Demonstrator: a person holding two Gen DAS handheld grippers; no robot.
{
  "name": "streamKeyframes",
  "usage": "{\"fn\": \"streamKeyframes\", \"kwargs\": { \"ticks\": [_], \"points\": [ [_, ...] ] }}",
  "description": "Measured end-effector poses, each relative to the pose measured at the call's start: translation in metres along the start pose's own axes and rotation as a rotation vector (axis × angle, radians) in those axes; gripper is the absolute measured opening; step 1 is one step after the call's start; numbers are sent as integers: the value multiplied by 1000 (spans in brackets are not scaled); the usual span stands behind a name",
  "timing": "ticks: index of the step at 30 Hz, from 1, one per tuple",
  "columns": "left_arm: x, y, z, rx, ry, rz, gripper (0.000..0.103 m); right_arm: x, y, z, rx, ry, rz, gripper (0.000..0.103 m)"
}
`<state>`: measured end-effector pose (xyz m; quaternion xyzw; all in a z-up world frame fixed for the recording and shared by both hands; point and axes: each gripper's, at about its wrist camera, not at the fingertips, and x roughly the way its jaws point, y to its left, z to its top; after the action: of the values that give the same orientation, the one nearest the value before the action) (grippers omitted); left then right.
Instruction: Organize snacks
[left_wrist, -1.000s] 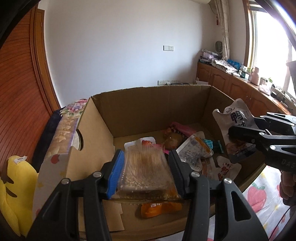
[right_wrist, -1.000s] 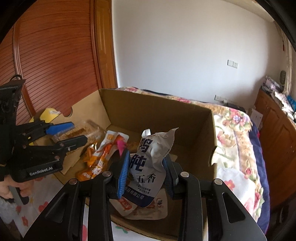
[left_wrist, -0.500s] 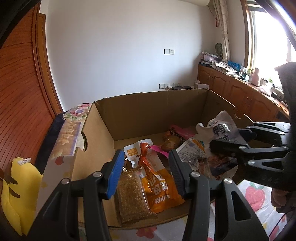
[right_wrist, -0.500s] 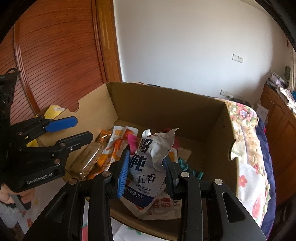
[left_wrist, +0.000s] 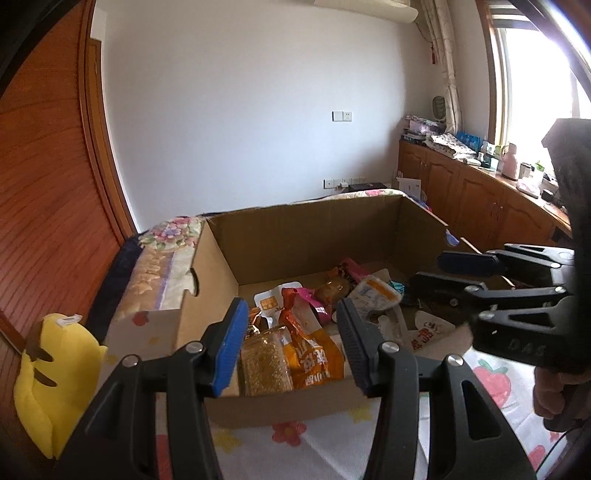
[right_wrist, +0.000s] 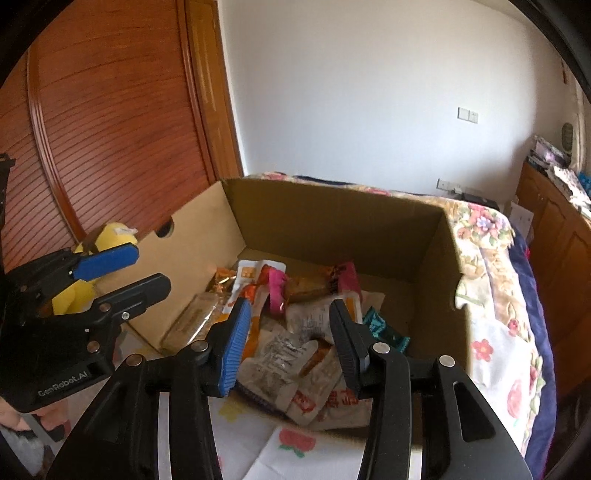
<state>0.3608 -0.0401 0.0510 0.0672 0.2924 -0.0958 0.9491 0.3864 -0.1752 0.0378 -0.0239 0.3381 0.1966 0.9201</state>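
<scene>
A bed with a flower-print sheet (left_wrist: 332, 439) carries the cardboard box (left_wrist: 314, 229); white wall, wooden wardrobe (right_wrist: 110, 122) at 10 o'clock. Snack packets (right_wrist: 295, 314) lie heaped inside the box. The left tool (left_wrist: 291, 343) gapes empty at the near rim; the right tool (right_wrist: 288, 343) is opening, nothing pinched. A yellow plush (left_wrist: 55, 373) sits at 8 o'clock.

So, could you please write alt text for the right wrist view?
Open right tongs hover empty over a cardboard box full of snack packets, jaws opening. The left tongs wait at the box's left side.
</scene>
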Motion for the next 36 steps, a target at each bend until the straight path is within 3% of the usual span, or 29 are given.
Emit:
{"fn": "streamKeyframes", "kwargs": {
  "ticks": [10,30,36],
  "points": [
    [-69,-7,-19,-9,-41,3,51,-79,16,-30,37,-61,-36,45],
    [-193,-44,-115,-19,-96,17,61,-193,64,-142,57,-136,-160,56],
    [-218,-48,-133,-11,-132,49,66,-216,76,-163,73,-186,-199,71]
  ]
}}
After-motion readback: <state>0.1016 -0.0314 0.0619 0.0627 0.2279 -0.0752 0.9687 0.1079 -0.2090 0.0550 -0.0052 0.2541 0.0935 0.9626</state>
